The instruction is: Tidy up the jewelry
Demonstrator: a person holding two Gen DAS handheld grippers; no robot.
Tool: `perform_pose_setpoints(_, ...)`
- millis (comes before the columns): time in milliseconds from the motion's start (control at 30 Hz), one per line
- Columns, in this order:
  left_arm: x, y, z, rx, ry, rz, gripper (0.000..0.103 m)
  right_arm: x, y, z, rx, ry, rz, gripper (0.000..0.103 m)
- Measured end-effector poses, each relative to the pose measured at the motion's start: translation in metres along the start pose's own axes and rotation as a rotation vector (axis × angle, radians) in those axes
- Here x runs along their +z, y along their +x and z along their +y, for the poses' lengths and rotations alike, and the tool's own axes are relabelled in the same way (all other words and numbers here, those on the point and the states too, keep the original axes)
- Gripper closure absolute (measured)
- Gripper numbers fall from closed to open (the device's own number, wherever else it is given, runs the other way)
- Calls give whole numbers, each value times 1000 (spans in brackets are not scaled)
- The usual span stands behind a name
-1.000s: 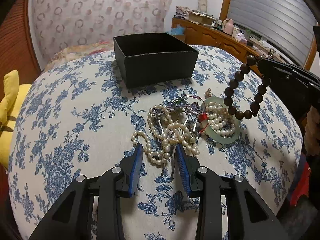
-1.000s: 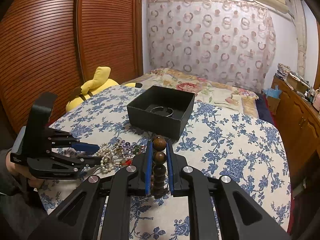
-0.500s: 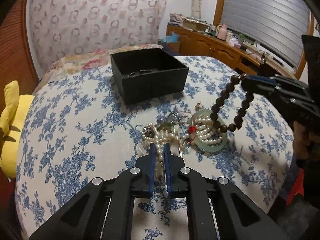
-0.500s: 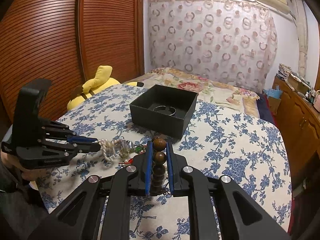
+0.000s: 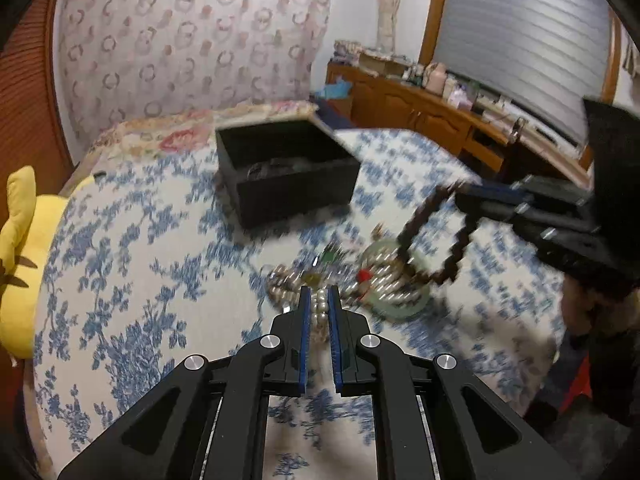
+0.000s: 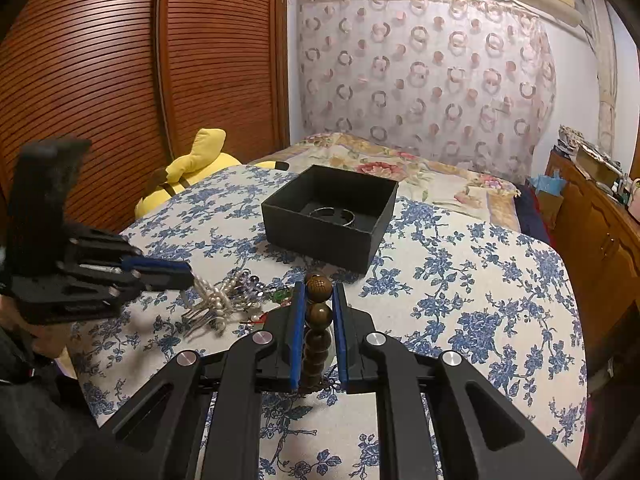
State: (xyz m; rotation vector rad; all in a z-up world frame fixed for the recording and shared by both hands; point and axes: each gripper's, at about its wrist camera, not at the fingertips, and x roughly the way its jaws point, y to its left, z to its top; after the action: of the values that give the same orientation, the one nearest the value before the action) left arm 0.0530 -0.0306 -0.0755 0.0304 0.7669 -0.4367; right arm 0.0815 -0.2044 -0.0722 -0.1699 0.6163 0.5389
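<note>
You had pearls [image 5: 319, 307] pinched in your left gripper [image 5: 319, 300], wooden beads [image 6: 318, 312] clamped in your right gripper [image 6: 318, 300]; next, carry both over the black box [image 6: 332, 216] and release.

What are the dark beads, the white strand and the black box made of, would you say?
The dark beads: probably wood, brown with a soft sheen, one carved with a character. The white strand: pearls or imitation pearl, small glossy off-white beads. The black box: likely cardboard, matte, with thin straight walls. None is certain from looks alone.
</note>
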Motion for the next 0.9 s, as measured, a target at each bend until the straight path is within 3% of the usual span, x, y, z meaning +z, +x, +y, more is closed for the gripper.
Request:
perform_pose_setpoints(400, 55, -53, -18, -39, 29, -156, 99, 6, -9, -3, -13, 6, -27, 88)
perform_pose_setpoints(900, 82, -85, 0, 7, 6, -245, 99, 9, -11, 0, -8, 5, -28, 88)
